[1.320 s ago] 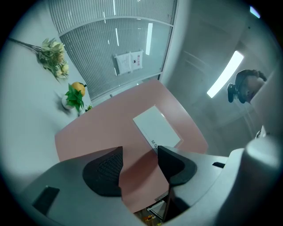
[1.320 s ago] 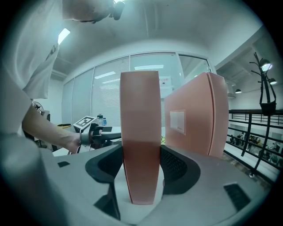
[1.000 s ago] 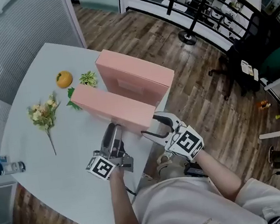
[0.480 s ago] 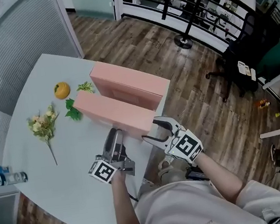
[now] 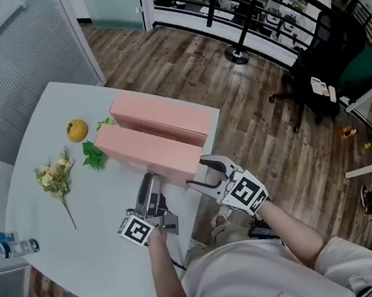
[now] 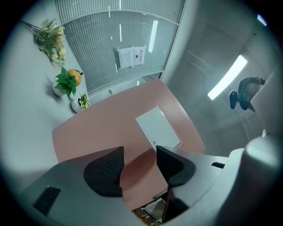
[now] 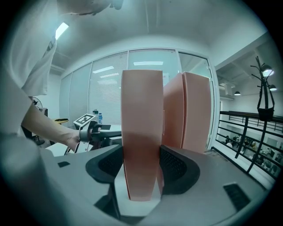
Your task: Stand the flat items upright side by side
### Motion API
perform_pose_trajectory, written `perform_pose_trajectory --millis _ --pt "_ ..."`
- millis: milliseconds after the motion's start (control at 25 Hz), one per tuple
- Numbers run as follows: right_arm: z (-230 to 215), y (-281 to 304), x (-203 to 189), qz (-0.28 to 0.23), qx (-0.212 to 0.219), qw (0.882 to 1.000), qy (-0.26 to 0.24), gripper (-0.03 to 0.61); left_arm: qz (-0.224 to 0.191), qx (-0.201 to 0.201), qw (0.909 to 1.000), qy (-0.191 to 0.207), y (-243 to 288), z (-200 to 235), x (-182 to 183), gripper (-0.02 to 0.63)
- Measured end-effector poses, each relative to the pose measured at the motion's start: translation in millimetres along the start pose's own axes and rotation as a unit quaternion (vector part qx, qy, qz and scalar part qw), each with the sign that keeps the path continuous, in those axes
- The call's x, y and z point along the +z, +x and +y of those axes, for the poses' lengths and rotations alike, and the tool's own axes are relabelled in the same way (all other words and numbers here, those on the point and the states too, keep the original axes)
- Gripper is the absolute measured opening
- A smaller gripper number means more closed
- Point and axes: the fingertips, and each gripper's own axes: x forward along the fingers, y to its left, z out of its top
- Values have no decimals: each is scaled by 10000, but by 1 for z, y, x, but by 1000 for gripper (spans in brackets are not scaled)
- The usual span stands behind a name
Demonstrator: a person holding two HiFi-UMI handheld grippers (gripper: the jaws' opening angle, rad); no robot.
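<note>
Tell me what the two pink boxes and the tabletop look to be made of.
Near pink box and far pink box: probably paperboard, matte finish; flat faces, crisp straight edges, no glare, and a white label stuck flat on one face. Table: smooth white top, likely laminate or painted board; even colour with a faint sheen, its core hidden.

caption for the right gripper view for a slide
Right gripper clamps the near pink box upright, second pink box standing close beside it
</note>
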Motion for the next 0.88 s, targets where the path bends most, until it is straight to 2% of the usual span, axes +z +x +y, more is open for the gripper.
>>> perform_pose_trajectory --millis 880 --pt "-20 -4 2 96 -143 9993 -327 270 86 -78 9999 -76 26 1 -5 219"
